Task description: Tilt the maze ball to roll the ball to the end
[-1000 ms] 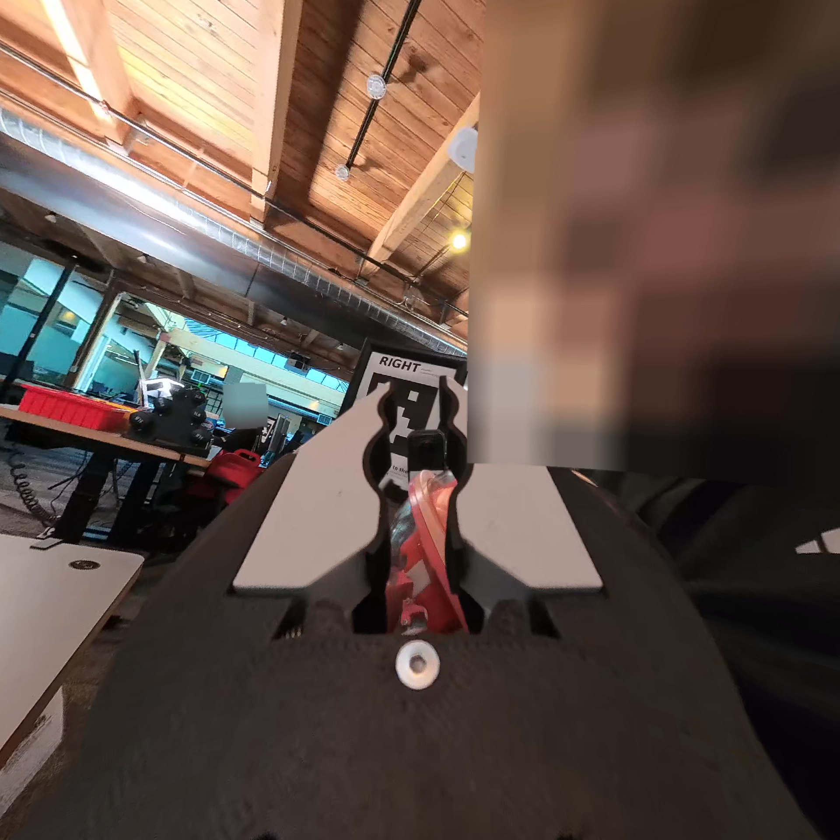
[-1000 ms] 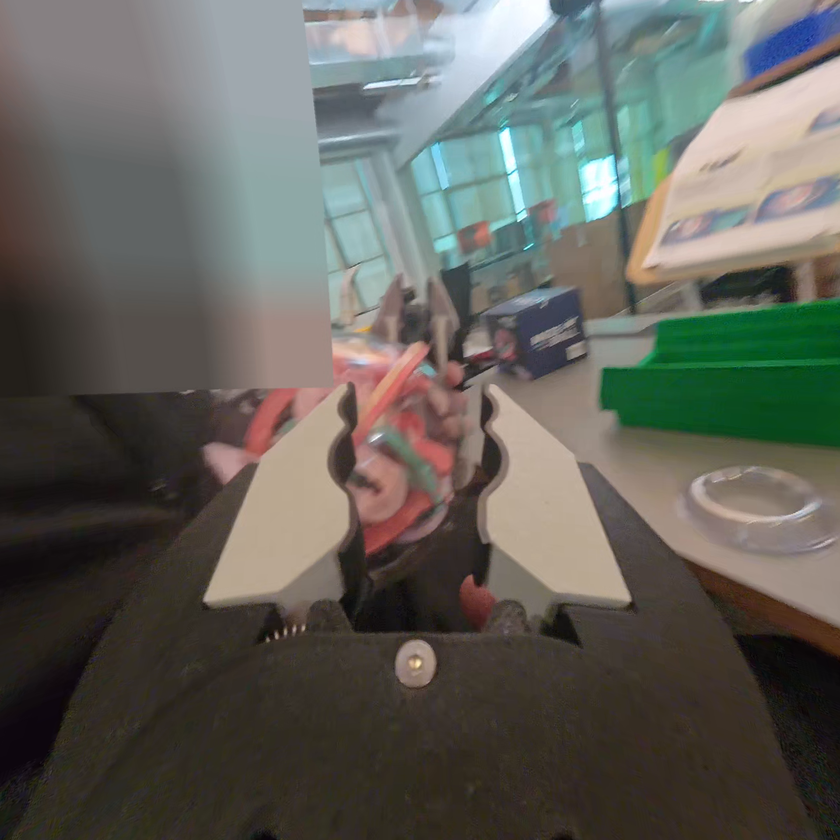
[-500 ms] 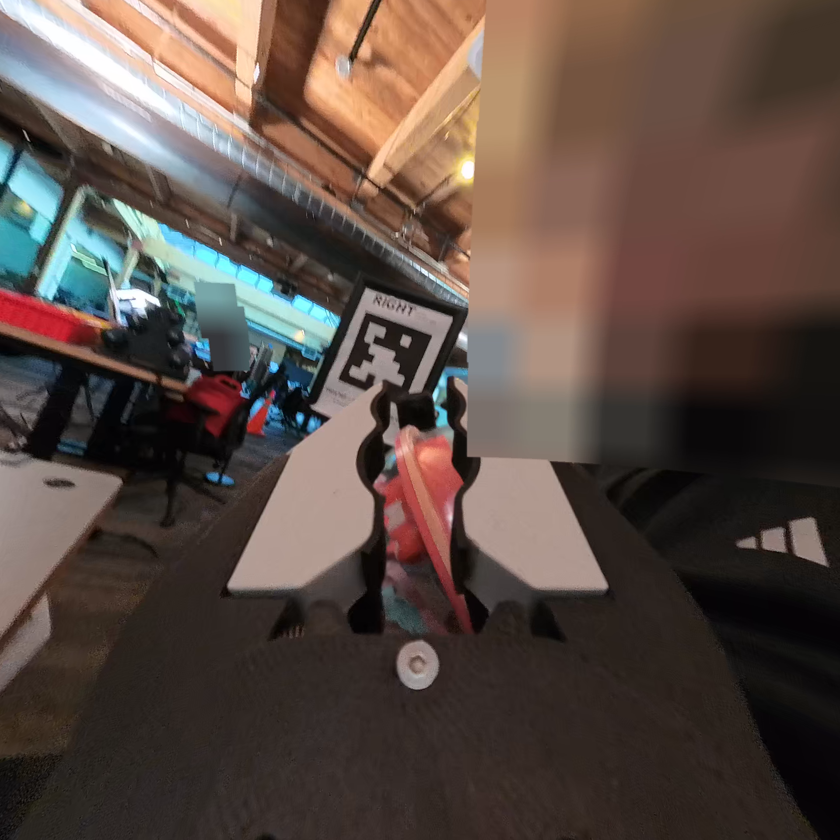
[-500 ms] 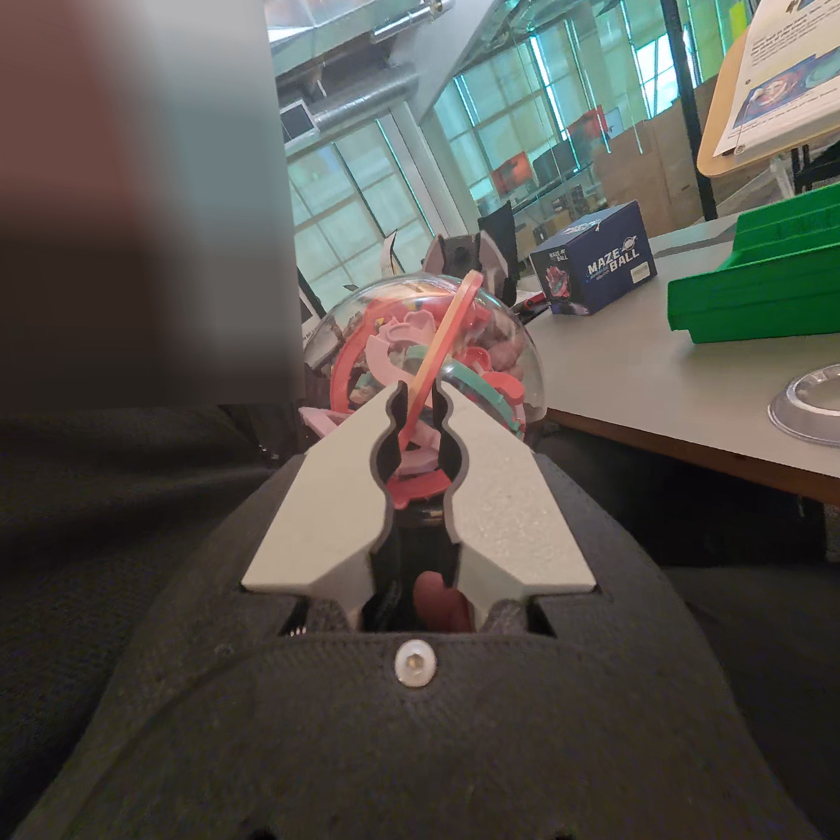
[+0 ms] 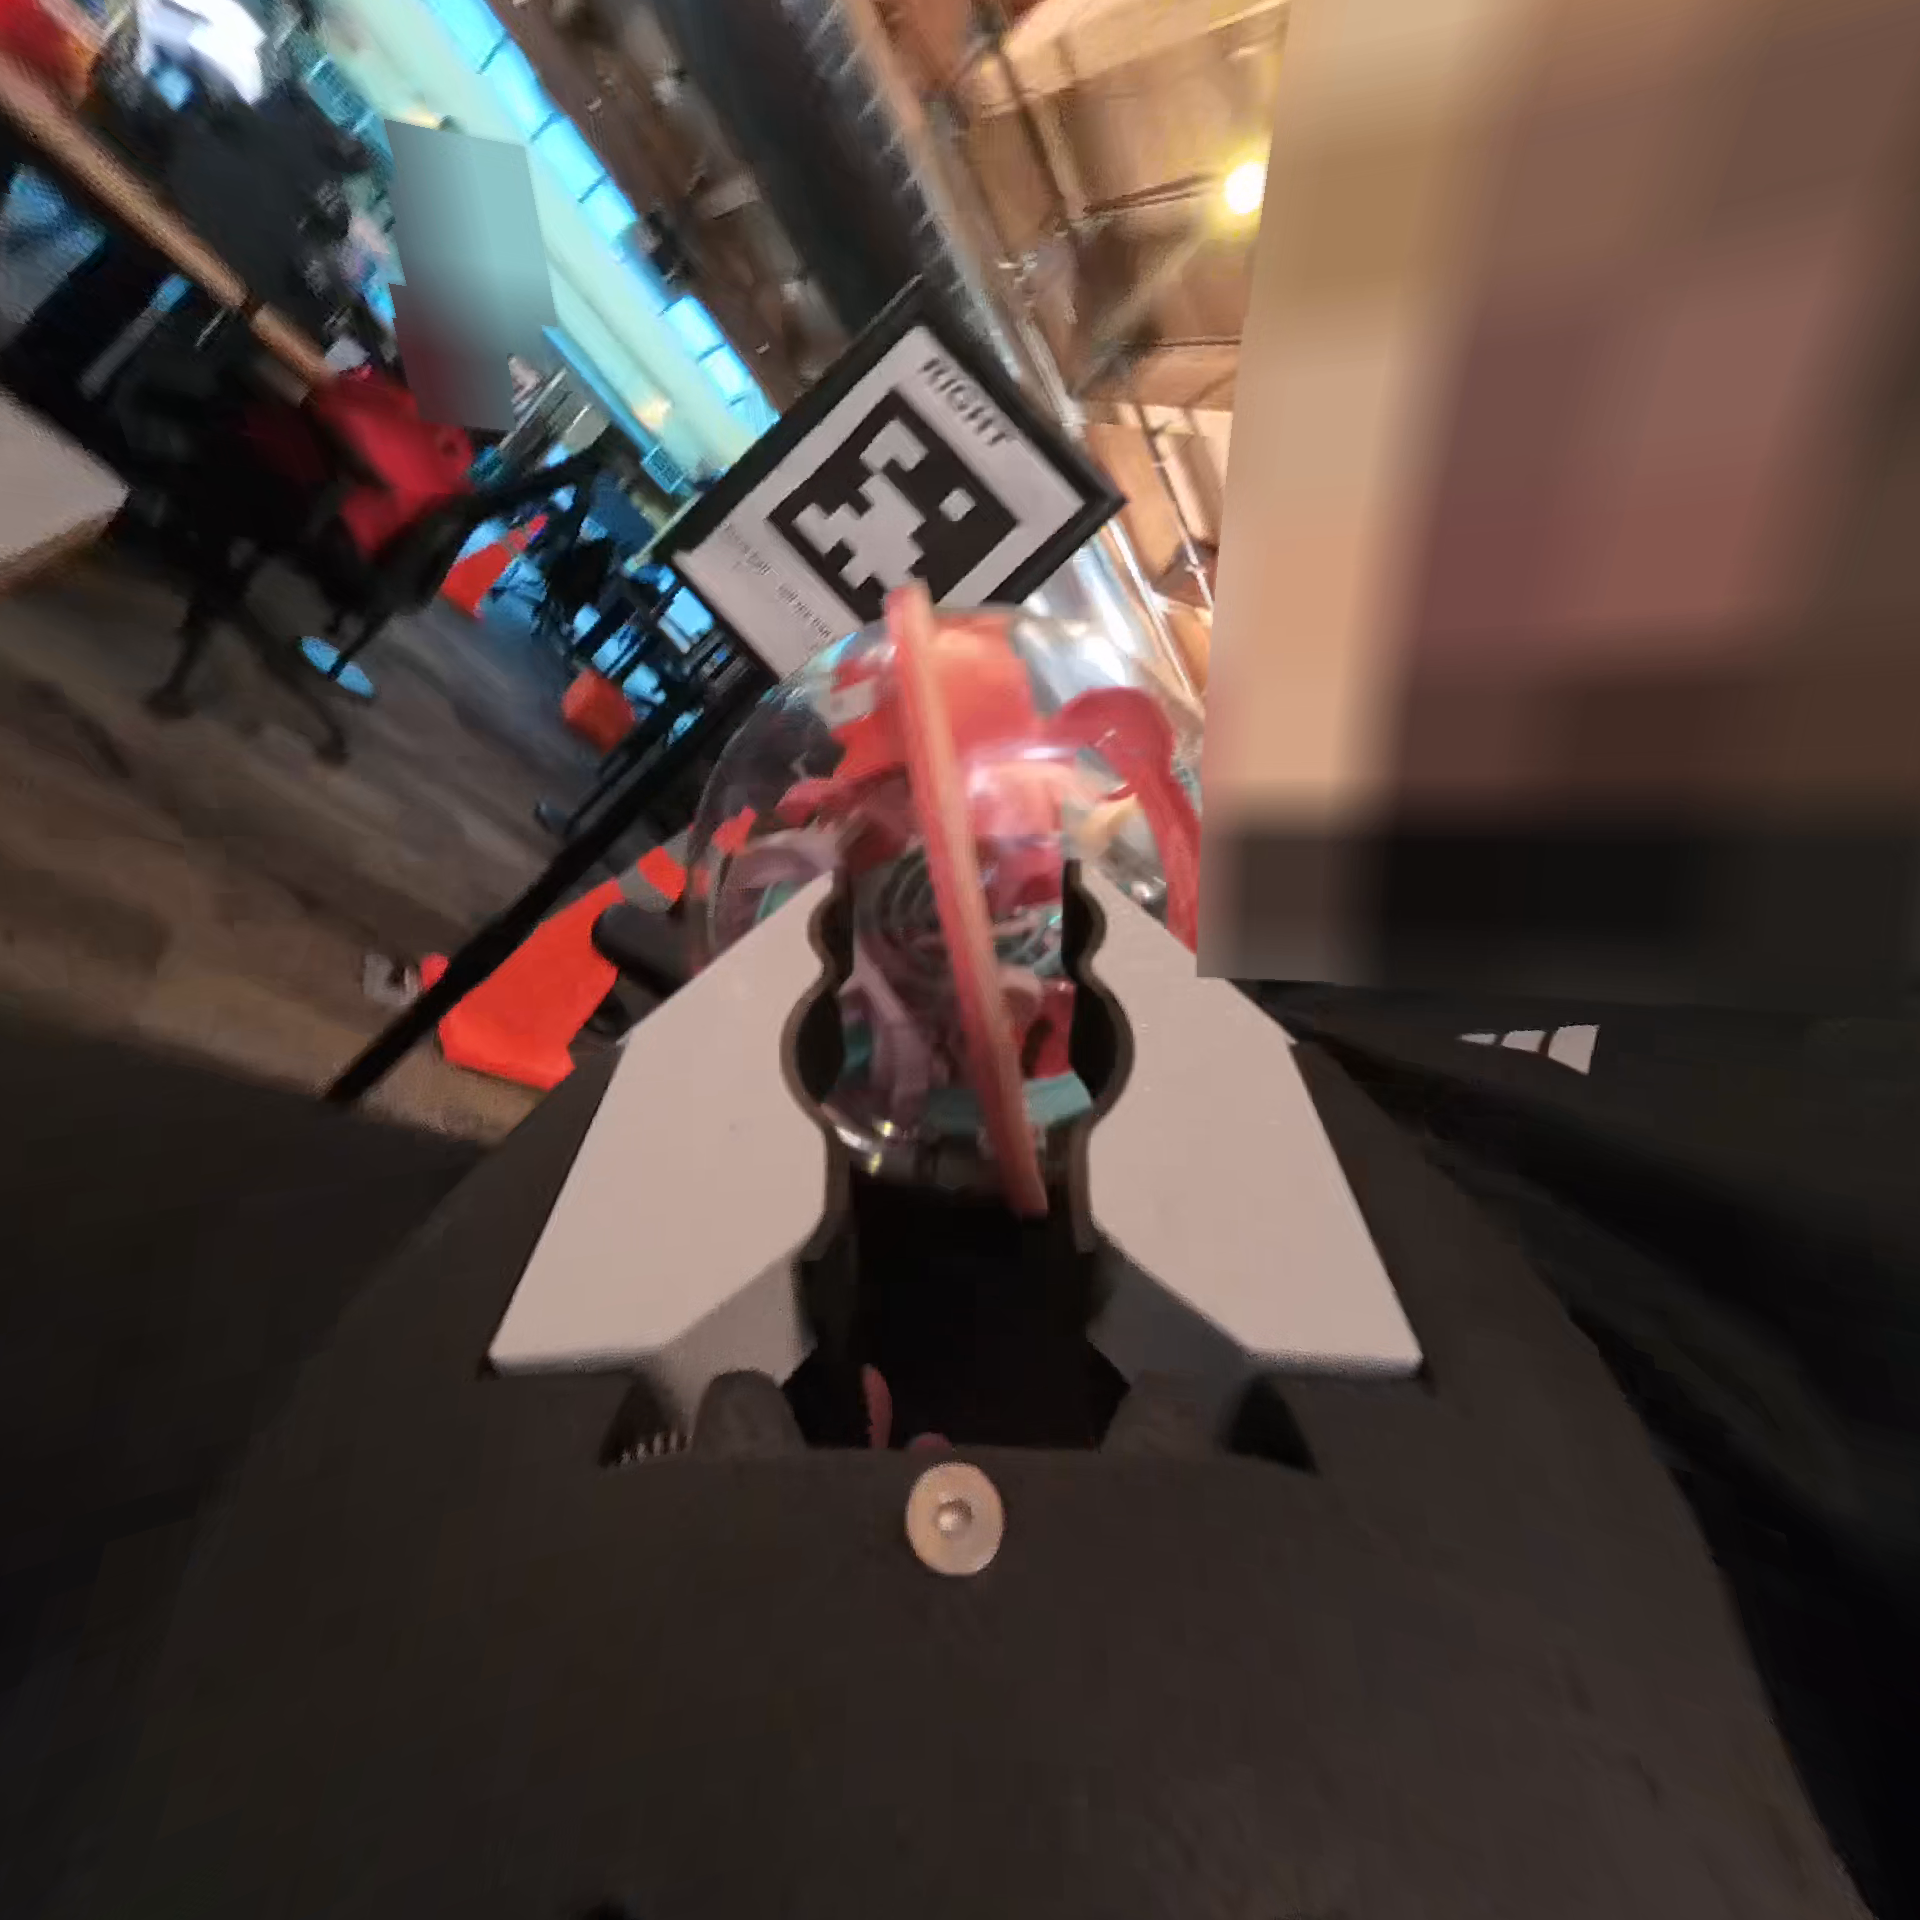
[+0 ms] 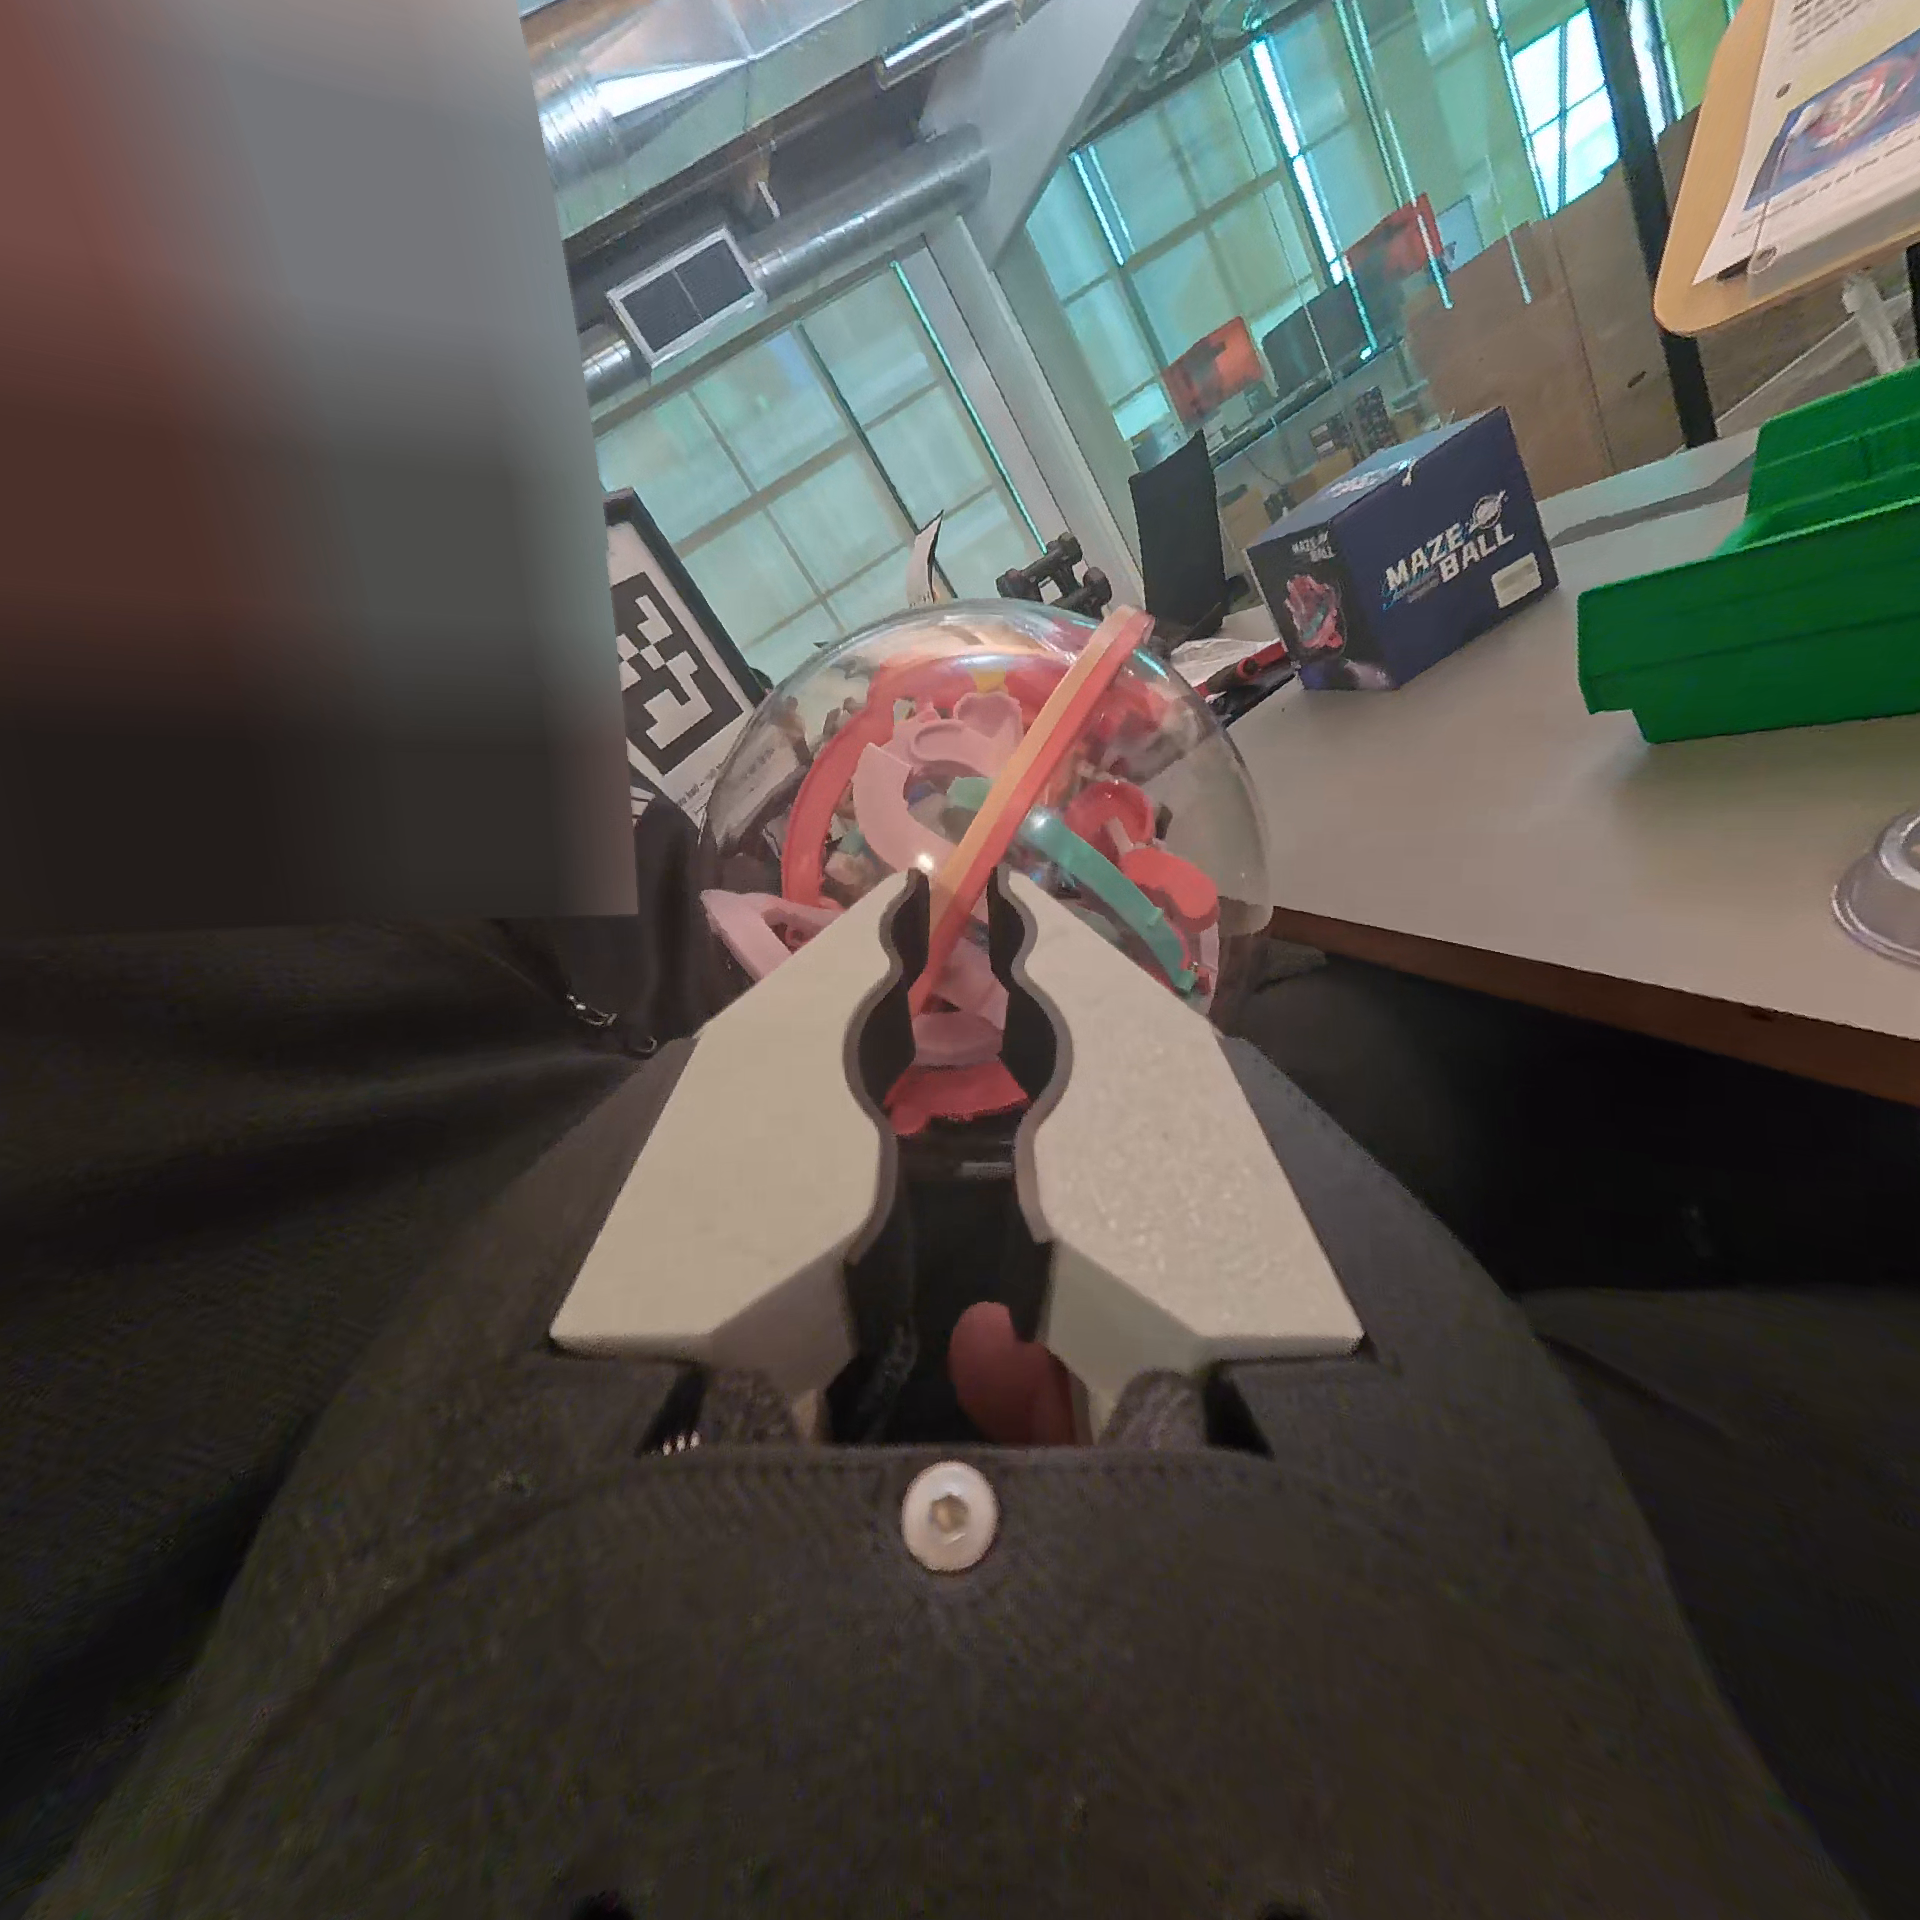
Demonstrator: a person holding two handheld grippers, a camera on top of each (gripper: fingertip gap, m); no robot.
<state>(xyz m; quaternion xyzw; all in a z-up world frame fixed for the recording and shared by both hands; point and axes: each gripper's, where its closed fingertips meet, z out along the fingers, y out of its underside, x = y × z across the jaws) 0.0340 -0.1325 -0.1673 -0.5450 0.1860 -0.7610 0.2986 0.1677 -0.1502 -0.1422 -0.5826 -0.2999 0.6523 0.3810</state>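
The maze ball [image 6: 1143, 769] is a clear sphere with red, pink and teal tracks inside and an orange-red rim around it. It is held in the air in front of a person's dark clothing, left of the table edge. My right gripper [image 6: 956, 894] is shut on that rim at the near side of the ball. In the left wrist view the ball [image 5: 997, 727] sits at the tips of my left gripper [image 5: 945, 894]. Its jaws stand apart, and the rim runs through the gap without being pinched. The small ball inside cannot be made out.
A grey table [image 6: 1558, 831] stands to the right with a blue box [image 6: 1403, 561], a green bin [image 6: 1766, 623] and a clear ring stand [image 6: 1886, 894] on it. Orange cones [image 5: 520, 997] stand on the floor at the left. The person's dark clothing is close behind.
My left gripper's jaws have spread apart and let go of the rim; its view has rolled and the ball now sits farther out. My right gripper closed on the rim and holds it.
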